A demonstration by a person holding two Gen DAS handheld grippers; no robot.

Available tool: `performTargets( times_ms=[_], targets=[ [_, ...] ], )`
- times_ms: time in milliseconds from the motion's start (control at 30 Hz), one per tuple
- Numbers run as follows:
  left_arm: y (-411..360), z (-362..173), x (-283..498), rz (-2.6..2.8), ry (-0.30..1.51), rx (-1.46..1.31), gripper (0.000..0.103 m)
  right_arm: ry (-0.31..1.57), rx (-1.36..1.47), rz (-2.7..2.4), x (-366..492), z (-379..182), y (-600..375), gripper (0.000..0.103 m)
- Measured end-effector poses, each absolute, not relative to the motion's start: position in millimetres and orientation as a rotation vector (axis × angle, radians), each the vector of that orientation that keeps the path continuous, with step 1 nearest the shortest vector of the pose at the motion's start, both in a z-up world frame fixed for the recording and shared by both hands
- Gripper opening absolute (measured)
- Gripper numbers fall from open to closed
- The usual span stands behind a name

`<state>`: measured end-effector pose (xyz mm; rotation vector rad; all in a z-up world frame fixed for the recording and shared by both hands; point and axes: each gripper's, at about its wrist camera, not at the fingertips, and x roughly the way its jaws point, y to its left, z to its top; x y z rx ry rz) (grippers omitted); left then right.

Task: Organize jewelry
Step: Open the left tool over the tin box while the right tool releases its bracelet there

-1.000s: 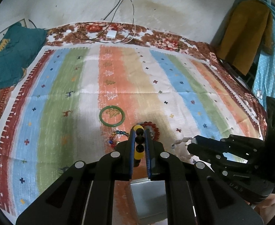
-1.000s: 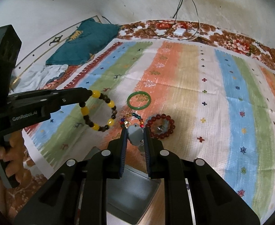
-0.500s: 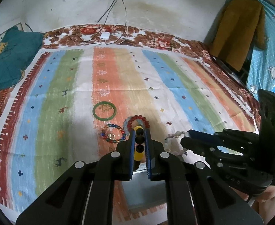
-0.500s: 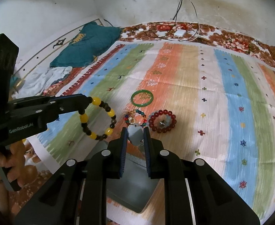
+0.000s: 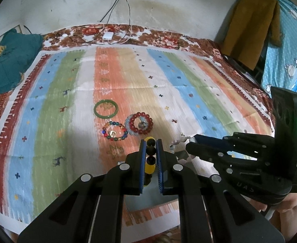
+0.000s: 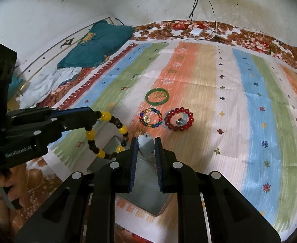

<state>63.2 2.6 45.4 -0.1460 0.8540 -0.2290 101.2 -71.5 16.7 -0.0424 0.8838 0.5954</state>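
Note:
My left gripper (image 5: 151, 142) is shut on a yellow and dark brown bead bracelet (image 5: 150, 158), which hangs as a loop in the right wrist view (image 6: 108, 134) above a grey metal tray (image 6: 148, 194). My right gripper (image 6: 145, 141) is shut on a pale grey-blue bead piece (image 6: 146, 145) over the same tray; pale beads dangle from it in the left wrist view (image 5: 176, 141). On the striped cloth lie a green bangle (image 5: 106, 108), a multicoloured bead bracelet (image 5: 114, 130) and a red bead bracelet (image 5: 141, 123) with a small metal piece inside.
The striped cloth (image 5: 67, 121) covers a floral bedspread. A teal pillow (image 6: 99, 40) lies at the far left. A white charger with cables (image 5: 108, 35) sits by the wall. Clothes (image 5: 249, 30) hang at the right.
Both grippers have pulled back toward me with their loads, so the bracelets on the cloth now sit farther ahead. The tray lies under both grippers.

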Motion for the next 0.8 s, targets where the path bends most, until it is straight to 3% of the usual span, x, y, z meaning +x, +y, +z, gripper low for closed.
performTargets(
  times_ms=[633,700,800],
  targets=[
    [8,32,60,-0.177,0.898,-0.165,0.01,0.905,-0.049,0.594,94,9,-72,0.019],
    [12,31,61,-0.167,0.9,-0.174,0.014,0.904,-0.048,0.59,95,9,-73,0.026],
    [16,30,62,-0.155,0.9,-0.18,0.021,0.908,-0.046,0.586,97,8,-74,0.027]
  ],
)
